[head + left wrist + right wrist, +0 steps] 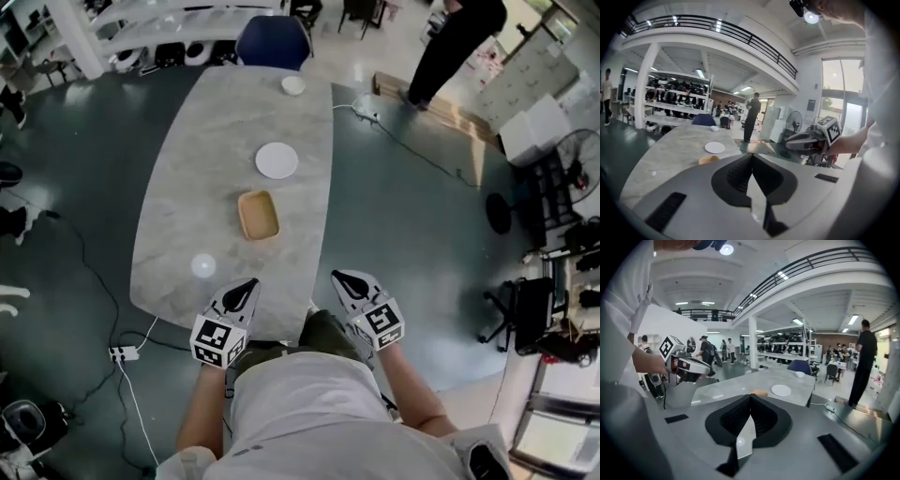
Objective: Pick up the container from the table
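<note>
Both grippers were at the near end of the table (187, 178), close in front of the person. The left gripper (248, 284) had its tip over the table's near edge. The right gripper (340, 277) was just off the near right corner, above the floor. Each gripper's own view showed its jaws pressed together at the tips with nothing between them, so both tools were clenched and empty. The container (258, 215), a shallow tan rectangular tray, lay flat on the table about halfway along and towards the right edge, well apart from both grippers. A white plate (277, 160) sat just beyond it, a small white bowl (293, 85) stood at the far end, and a small pale disc (203, 265) lay near the left gripper. Judged step: the start of the reach, with no contact made and the tray untouched. The right gripper looked better placed, though either could serve. The next move would call for parting the jaws, carrying the gripper forward over the table and lowering it onto one wall of the tray. One jaw should go inside the rim and one outside before closing. The low rim leaves little to pinch, so a shallow, level approach seemed safest.
</note>
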A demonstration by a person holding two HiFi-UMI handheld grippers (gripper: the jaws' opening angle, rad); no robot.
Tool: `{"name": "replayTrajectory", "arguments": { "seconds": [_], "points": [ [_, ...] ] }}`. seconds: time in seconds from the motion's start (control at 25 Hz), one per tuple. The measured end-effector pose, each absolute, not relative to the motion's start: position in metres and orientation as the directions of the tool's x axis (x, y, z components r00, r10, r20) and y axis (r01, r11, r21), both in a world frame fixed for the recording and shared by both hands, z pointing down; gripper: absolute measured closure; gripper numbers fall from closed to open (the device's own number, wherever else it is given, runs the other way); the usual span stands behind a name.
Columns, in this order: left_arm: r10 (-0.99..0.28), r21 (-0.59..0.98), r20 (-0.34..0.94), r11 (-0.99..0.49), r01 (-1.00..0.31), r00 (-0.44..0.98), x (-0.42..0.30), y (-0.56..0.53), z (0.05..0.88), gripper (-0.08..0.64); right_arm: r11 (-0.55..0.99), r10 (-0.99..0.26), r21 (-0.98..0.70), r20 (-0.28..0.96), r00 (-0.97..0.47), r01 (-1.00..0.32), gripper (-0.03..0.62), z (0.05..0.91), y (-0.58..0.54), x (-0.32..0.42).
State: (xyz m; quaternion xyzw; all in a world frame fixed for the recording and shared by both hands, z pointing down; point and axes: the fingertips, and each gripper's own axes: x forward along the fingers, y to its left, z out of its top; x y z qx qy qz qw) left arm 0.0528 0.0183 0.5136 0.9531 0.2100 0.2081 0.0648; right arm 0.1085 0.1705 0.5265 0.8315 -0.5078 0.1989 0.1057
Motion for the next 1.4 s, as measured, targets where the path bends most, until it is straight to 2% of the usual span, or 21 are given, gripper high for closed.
{"name": "replayTrajectory", "arguments": {
  "seconds": [0.28,0.56,0.68,0.88,1.08,1.4],
  "points": [
    [0.143,0.232,0.407,-0.971,0.049,0.902,0.035,-0.056,0.520,0.558,-0.168,-0.845,-0.013,0.516,0.137,-0.986,0.577,0.561,0.084,0.147],
    [-0.131,0.224,0.460,-0.940,-0.257,0.878,-0.003,-0.095,0.528,0.558,0.091,-0.805,-0.014,0.587,-0.082,-0.996,0.551,0.606,0.015,0.169],
    [-0.207,0.221,0.482,-0.912,-0.347,0.851,-0.023,-0.104,0.533,0.558,0.150,-0.774,-0.022,0.619,-0.132,-0.988,0.524,0.630,-0.009,0.175],
    [-0.329,0.210,0.511,-0.848,-0.487,0.794,-0.053,-0.107,0.542,0.558,0.263,-0.698,-0.011,0.688,-0.198,-0.965,0.441,0.681,-0.036,0.185],
    [-0.440,0.200,0.528,-0.768,-0.609,0.727,-0.084,-0.105,0.543,0.558,0.342,-0.597,0.003,0.773,-0.214,-0.940,0.375,0.731,-0.048,0.191],
    [-0.541,0.189,0.540,-0.669,-0.719,0.645,-0.124,-0.094,0.547,0.558,0.450,-0.451,0.012,0.866,-0.215,-0.893,0.371,0.782,-0.057,0.181]
  ]
}}
